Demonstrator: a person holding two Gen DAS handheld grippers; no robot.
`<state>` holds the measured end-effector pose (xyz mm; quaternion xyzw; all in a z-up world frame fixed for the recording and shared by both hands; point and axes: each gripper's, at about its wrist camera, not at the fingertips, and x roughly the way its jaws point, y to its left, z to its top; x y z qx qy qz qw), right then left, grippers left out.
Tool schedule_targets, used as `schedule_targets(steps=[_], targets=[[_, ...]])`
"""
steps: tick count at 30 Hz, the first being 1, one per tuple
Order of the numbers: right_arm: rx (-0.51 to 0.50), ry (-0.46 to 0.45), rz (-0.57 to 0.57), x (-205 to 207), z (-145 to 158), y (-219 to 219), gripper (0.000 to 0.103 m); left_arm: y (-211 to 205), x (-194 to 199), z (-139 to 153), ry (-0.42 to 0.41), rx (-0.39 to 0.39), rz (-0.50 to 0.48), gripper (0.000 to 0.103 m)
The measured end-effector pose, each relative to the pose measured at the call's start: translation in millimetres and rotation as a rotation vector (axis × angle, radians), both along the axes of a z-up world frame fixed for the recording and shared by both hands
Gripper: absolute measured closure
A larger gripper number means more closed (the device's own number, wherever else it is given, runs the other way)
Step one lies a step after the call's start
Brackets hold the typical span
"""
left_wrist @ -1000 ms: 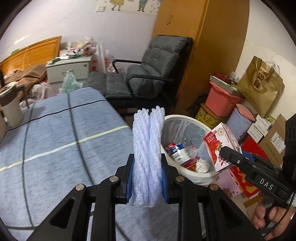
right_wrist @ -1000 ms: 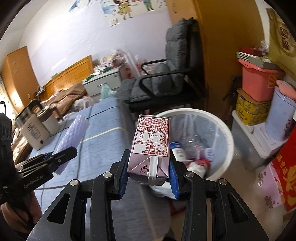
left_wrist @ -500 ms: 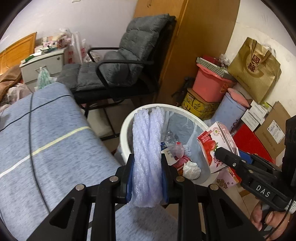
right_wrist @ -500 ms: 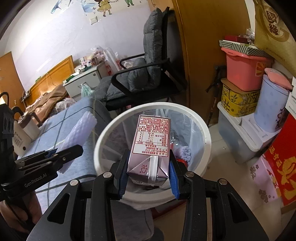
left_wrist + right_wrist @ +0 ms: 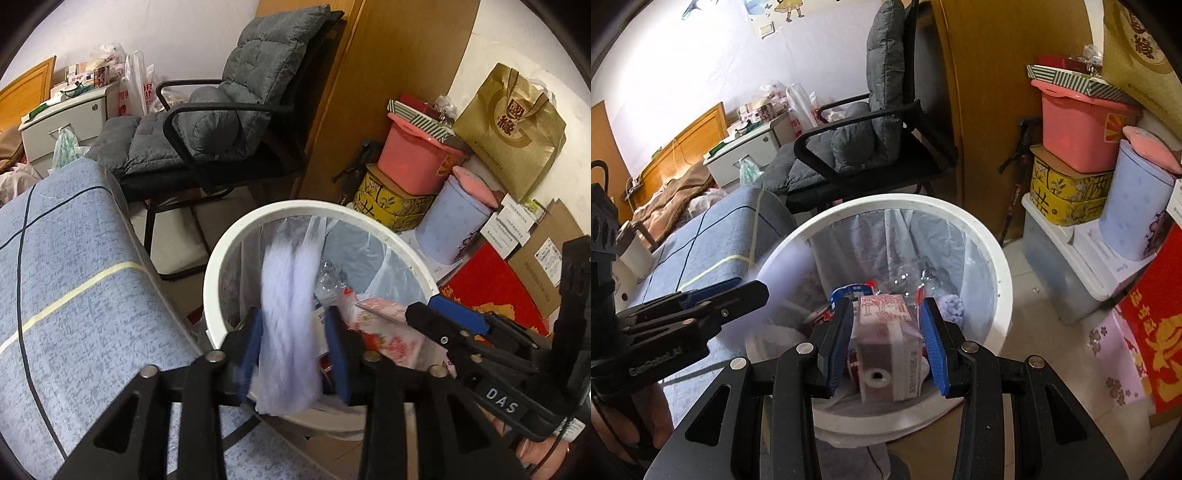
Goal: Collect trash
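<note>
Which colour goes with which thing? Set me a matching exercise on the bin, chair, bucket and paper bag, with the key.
Things:
1. bin
2. chair
3. bucket
4. bag

Colours:
A. pink
B. gold
C. white
D. grey

Pairs: 1-C, 2-D, 3-A, 4-B

Grey padded armchair (image 5: 229, 110) beside wooden wardrobe (image 5: 388, 92); pink tub (image 5: 417, 162) atop yellow box (image 5: 391, 205).

Even indoor light, glare on pale wall (image 5: 665, 55), fisheye bending – dark corners, motion-blurred foam wrap (image 5: 288, 325)
</note>
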<state>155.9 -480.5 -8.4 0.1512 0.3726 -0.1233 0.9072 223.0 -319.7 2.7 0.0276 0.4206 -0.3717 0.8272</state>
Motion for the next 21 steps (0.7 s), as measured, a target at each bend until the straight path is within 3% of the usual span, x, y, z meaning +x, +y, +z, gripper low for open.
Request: schedule_targets(steps=[2,11,21], targets=[[-0.003,-0.014,-0.004,-2.6,1.8,0.9,0.057,2.8,1.3,2.3,-0.003,-0.020,0.012,0.042],[-0.030,-0.040,0.002,-21.7,21.1,20.5,0.057,27.5,-12.4,18.6,-0.045,-0.037,0.044,0.042],[-0.037,-0.110,0.088,-50.7,49.6,74.6,0.057,90.2,-45.0,39.1,-0.108,-0.035,0.147,0.042]])
